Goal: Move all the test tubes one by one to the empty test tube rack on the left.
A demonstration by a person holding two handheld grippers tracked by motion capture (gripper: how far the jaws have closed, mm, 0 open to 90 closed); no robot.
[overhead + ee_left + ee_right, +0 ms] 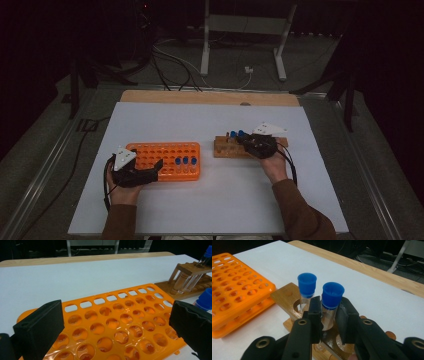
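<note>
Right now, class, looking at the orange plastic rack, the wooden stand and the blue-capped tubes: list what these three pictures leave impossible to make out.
- Lower end of the gripped blue-capped clear tube: right gripper view, hidden by the right gripper.
- Orange plastic rack, near rows: left gripper view, cut by the bottom edge and covered by the left gripper.
- Wooden stand, hole count: high view, too small, partly under the hand.
- Tube contents: too small.

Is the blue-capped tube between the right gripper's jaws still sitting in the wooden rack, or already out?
Still in. The tube stands upright with its lower end down in a hole of the wooden rack, while the right gripper is shut on its glass just under the cap.
</note>
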